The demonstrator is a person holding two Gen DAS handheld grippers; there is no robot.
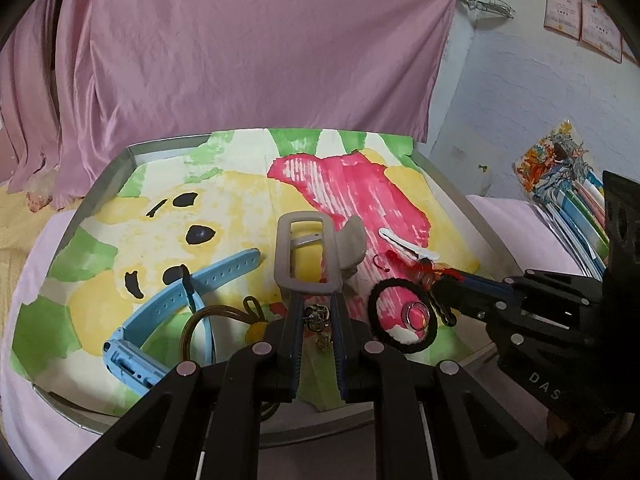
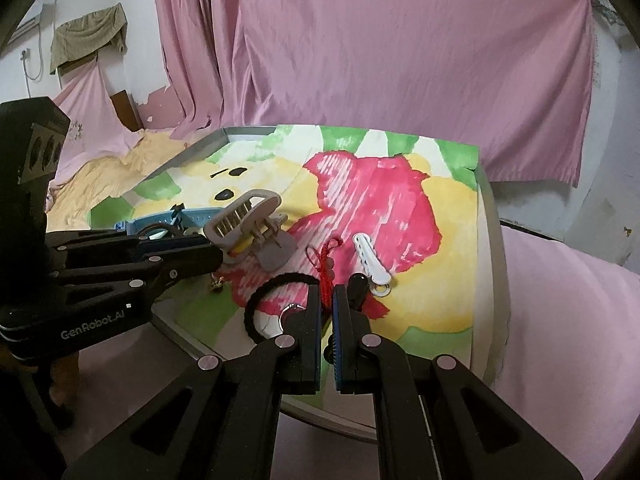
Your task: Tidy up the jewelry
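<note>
Left gripper fingers cover the base of the grey claw clip & part of a small metal charm, too small to identify. Beside the clip, black hair tie is half hidden behind right gripper. Blue watch strap end is cut off by left gripper's frame.
</note>
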